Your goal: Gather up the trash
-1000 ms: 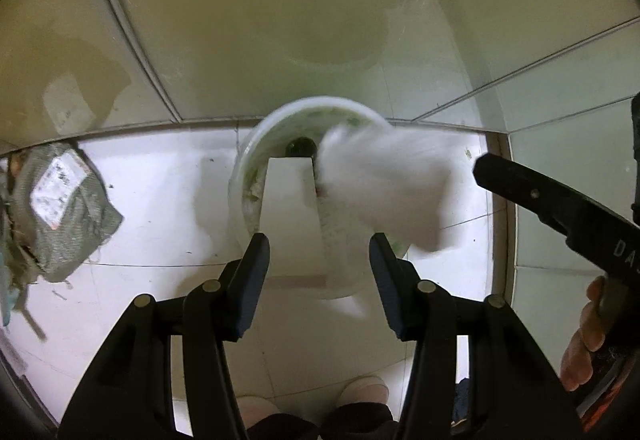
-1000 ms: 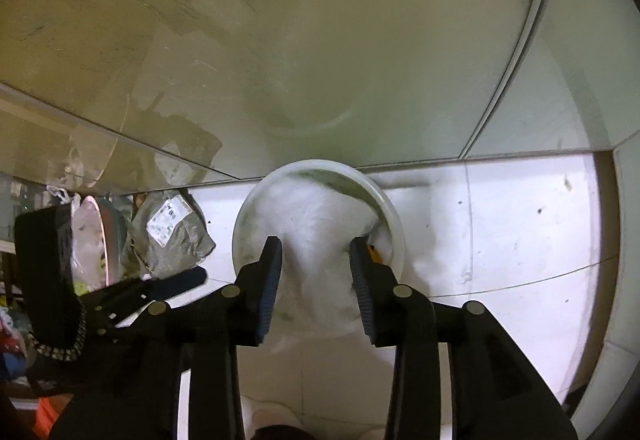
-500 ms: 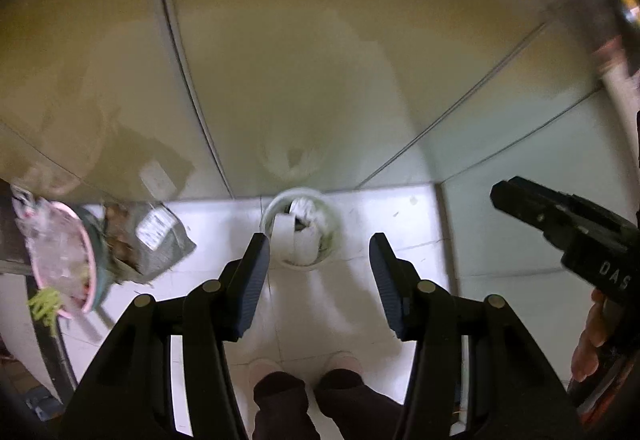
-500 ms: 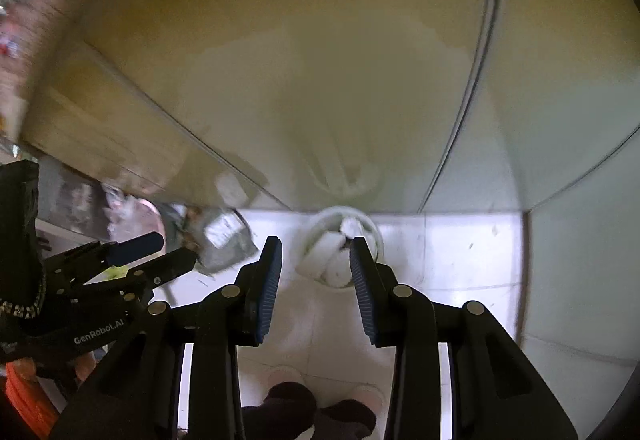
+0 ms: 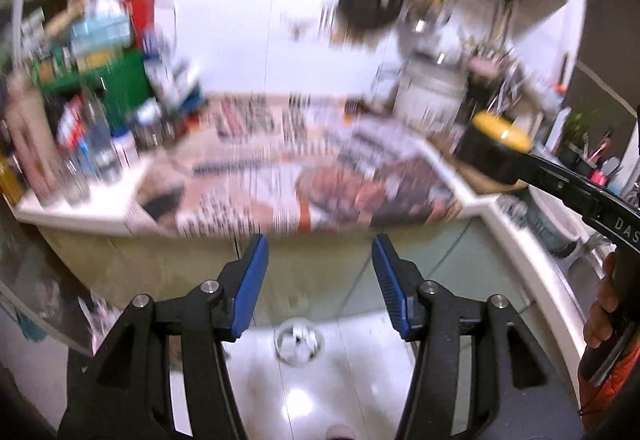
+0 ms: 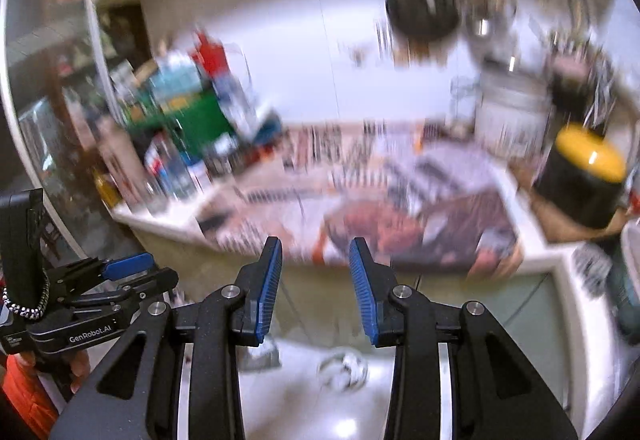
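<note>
Two grippers are seen raised level with a worktop, both empty: the left gripper [image 5: 320, 254] is held with its jaws apart, nothing between the blue pads, and those jaws have just been opening; the right gripper [image 6: 314, 258] is held with a narrower gap, released, with nothing gripped. Below them, on the white floor, the bin [image 5: 299, 342] is seen small and well beneath the fingers, with white crumpled trash inside it; in the right view the bin [image 6: 343, 368] is blurred but the white contents can be made out. Beyond the fingers the worktop [image 5: 80, 209] is covered with newspaper [image 5: 320, 191]; a yellow-lidded black tub [image 6: 580, 175] is set at its right end and a cluster of bottles [image 5: 92, 143] at its left; a dark pan [image 5: 370, 1] is hung on the far wall.

Risks are judged as follows: both views are heavily smeared, so a target on the cluttered top could be misjudged; no loose trash can be told apart on the newspaper; the bottles could be knocked if the left gripper is swung wide; the two grippers are held close side by side and could be clashed. Both grippers are pointed forward and somewhat downward, fingers roughly level with each other; a hand [image 5: 604, 314] is seen on the right grip.
</note>
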A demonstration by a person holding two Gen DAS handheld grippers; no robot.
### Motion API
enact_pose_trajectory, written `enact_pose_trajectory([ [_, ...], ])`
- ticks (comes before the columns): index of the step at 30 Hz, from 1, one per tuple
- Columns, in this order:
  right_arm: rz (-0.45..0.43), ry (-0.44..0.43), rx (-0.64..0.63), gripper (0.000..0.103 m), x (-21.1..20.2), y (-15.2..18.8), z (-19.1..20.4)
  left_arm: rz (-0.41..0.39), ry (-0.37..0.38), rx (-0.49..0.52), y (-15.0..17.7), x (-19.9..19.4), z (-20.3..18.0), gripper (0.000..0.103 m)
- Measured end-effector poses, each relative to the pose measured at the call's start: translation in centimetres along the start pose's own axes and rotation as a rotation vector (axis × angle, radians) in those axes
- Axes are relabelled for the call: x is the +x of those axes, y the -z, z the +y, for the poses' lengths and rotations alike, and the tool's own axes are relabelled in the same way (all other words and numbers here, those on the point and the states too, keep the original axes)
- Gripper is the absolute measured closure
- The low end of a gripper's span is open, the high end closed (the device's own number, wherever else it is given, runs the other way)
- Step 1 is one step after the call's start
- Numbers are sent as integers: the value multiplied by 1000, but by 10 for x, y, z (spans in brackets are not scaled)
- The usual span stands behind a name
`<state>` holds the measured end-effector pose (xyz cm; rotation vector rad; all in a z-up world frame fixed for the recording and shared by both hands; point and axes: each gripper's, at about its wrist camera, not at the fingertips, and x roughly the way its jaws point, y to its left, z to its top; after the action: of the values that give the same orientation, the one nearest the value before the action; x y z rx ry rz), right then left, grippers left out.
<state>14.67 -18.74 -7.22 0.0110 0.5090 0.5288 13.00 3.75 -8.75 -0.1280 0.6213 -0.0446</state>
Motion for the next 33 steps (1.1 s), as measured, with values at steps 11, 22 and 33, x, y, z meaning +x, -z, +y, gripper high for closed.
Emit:
enact_pose_trajectory([
  [11,-152,51,-1,33,-93,22,68,-210,-18,95,16,-148,-17,12],
  [22,-183,110,-25,7,-130,39,89,-250,19,139,45,-201,-29,9],
  [33,-180,116,-49,7,-140,46,99,-265,31,134,52,-213,-28,9],
])
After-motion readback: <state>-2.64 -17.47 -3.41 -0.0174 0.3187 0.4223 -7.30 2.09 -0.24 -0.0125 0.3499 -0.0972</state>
